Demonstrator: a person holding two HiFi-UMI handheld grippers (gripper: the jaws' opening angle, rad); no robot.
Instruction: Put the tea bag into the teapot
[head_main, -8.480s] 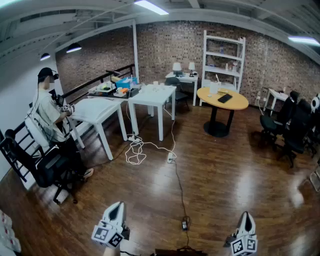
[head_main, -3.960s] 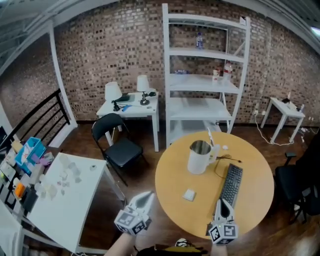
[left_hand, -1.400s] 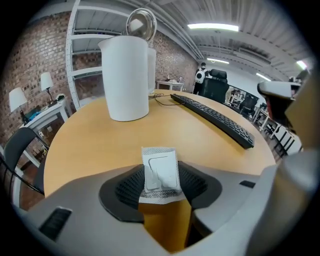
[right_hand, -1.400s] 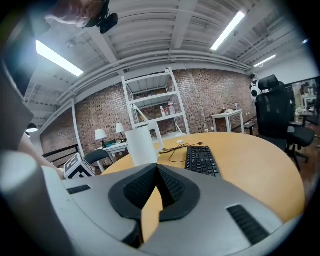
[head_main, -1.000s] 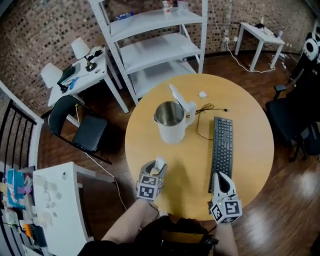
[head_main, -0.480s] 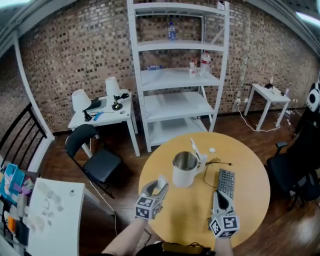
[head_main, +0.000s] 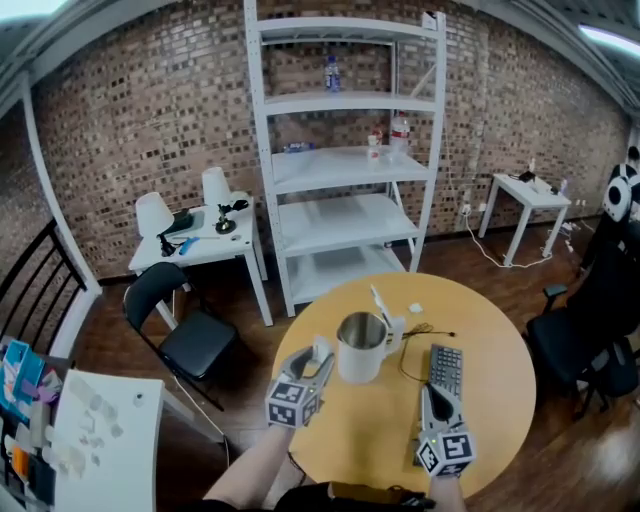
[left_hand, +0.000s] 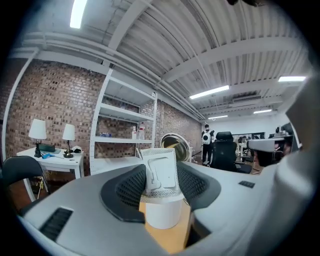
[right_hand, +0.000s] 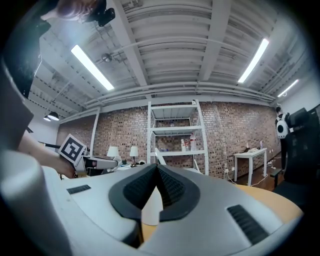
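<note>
The teapot (head_main: 361, 346) is white with an open steel mouth and a raised lid, and it stands near the middle of the round yellow table (head_main: 480, 330). My left gripper (head_main: 321, 359) hovers just left of it, shut on a white tea bag (head_main: 320, 349). In the left gripper view the tea bag (left_hand: 161, 173) stands upright between the pads, with the teapot (left_hand: 173, 146) directly behind it. My right gripper (head_main: 431, 397) rests lower right over the table, shut and holding nothing. In the right gripper view its jaws (right_hand: 156, 172) meet, and the teapot (right_hand: 150, 210) shows white beyond them.
A black keyboard (head_main: 444, 370) lies right of the teapot, with a cable (head_main: 418, 332) and a small white piece (head_main: 415, 308) behind it. A white shelf unit (head_main: 340, 160) stands beyond the table. A black chair (head_main: 185, 325) and a lamp table (head_main: 195, 240) are at left, an office chair (head_main: 590, 330) at right.
The head view has tilted up from the tabletop to the room. My left gripper, still holding the tea bag, has come closer to the teapot's left side. The right gripper stays near the keyboard.
</note>
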